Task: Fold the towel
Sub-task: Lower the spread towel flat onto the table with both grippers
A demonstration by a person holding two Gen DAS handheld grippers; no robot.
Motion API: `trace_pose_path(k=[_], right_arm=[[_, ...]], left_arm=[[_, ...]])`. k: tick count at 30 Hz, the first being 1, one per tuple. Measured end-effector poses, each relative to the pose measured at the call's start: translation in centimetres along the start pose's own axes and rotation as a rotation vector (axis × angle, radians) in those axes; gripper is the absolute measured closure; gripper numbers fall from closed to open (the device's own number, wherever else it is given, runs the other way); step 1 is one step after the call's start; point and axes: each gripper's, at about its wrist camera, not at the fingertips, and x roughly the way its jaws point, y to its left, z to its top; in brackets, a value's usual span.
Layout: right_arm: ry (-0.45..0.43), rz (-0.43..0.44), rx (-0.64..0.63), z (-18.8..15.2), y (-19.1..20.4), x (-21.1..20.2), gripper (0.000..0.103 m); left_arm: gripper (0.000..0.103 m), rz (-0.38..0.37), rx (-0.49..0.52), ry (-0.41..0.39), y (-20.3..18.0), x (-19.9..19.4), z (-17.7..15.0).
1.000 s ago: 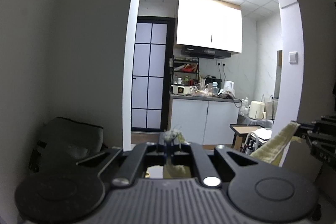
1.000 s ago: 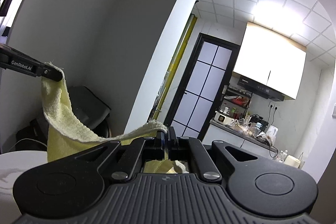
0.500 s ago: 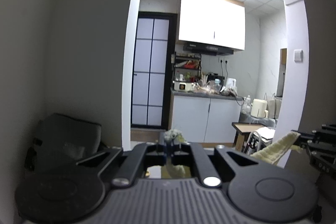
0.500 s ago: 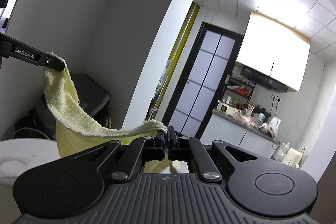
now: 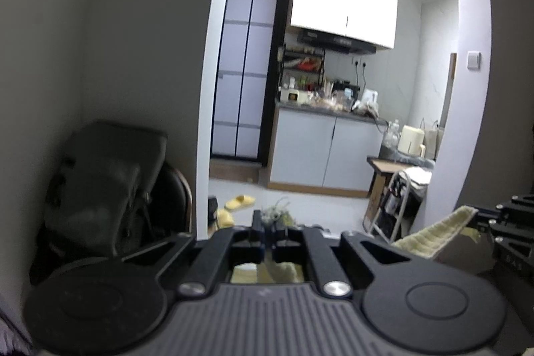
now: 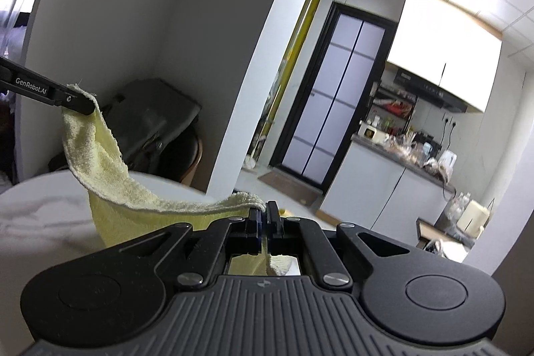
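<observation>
Both grippers are clamped on the yellow towel (image 6: pixel 110 169), one corner each, and it hangs in the air between them.

Right gripper (image 6: pixel 263 217): jaws closed on a towel corner, terry edge bunched at the tips, more cloth visible through the gap behind the fingers. From there the top edge sags left and climbs to the left gripper (image 6: pixel 78 104), whose black finger, marked GenRobot.AI, pinches the other corner higher up. The rest of the cloth drapes down over the white round table (image 6: pixel 43 209); can't tell whether the lower part actually touches the tabletop, as the gripper body hides it.

Left wrist view: jaws closed, a frayed tuft of towel sticking up at the tips, yellow cloth showing below between the fingers. Tuft is blurry, so how much cloth is held is unclear. The right gripper shows at the right edge of this view with the towel edge leading into it.

Background: arched doorway (image 5: pixel 213 89) into a kitchen, black folded chair (image 5: pixel 100 189) against the wall on the left, yellow slippers (image 5: pixel 238 202) on the floor.
</observation>
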Motion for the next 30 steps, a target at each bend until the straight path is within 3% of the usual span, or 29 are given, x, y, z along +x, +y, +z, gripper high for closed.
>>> trace_pose_path(k=[7,19,30], right_arm=[[0.060,0.027,0.015,-3.0,1.4,-1.6,0.100],[0.127,0.069,0.028,-6.7,3.7,-3.1,0.100],[0.171,0.108,0.016,-9.8,6.1,-4.1,0.100]], left_arm=[[0.099,0.016,-0.022,0.059,0.4,-1.0,-3.1],[0.099,0.053,-0.145,0.163,3.3,-2.8,-9.4],[0.099,0.078,-0.183,0.197,4.4,-3.6,-13.0]])
